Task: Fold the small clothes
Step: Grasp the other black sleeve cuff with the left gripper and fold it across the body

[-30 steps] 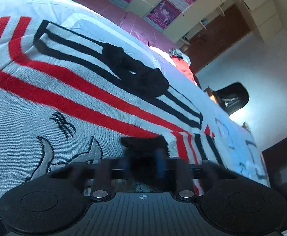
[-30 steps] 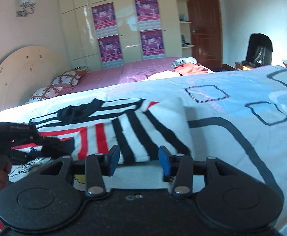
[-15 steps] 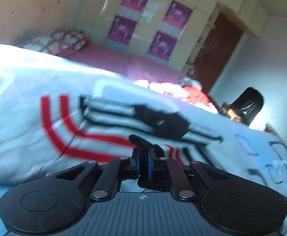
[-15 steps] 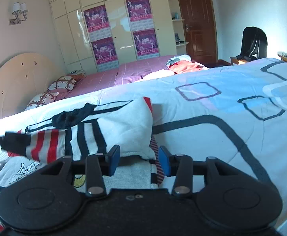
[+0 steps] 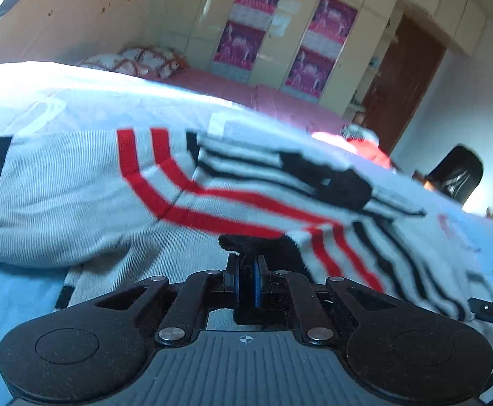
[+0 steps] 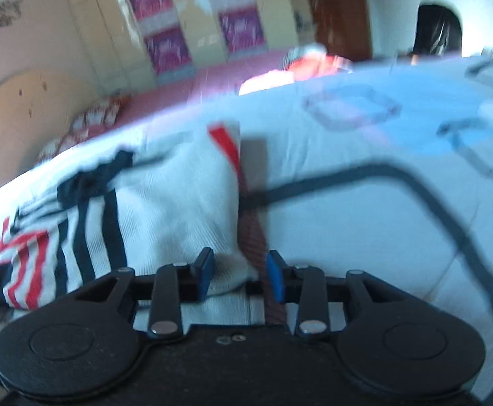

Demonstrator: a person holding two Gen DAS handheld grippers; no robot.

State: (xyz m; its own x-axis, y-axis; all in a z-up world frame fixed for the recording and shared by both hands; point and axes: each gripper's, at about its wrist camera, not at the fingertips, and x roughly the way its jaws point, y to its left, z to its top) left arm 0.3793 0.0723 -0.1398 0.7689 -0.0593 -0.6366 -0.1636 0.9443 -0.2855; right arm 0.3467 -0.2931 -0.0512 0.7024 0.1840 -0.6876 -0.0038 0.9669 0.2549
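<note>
The striped knit sweater (image 5: 77, 182) is lying partly folded on the bed (image 6: 364, 223), toward its near edge, a sleeve doubled over the body. The left gripper (image 5: 246, 279) is pinching the sweater's black cuff (image 5: 246, 242), fingers closed on it. The right gripper (image 6: 239, 275) is straddling the folded edge, and its fingers have just been closing, with knit between them but not yet clamped. Judged risks: the narrow cuff hold could slip under tension, and a shallow right-hand bite could catch one layer only, dragging the fold askew.
</note>
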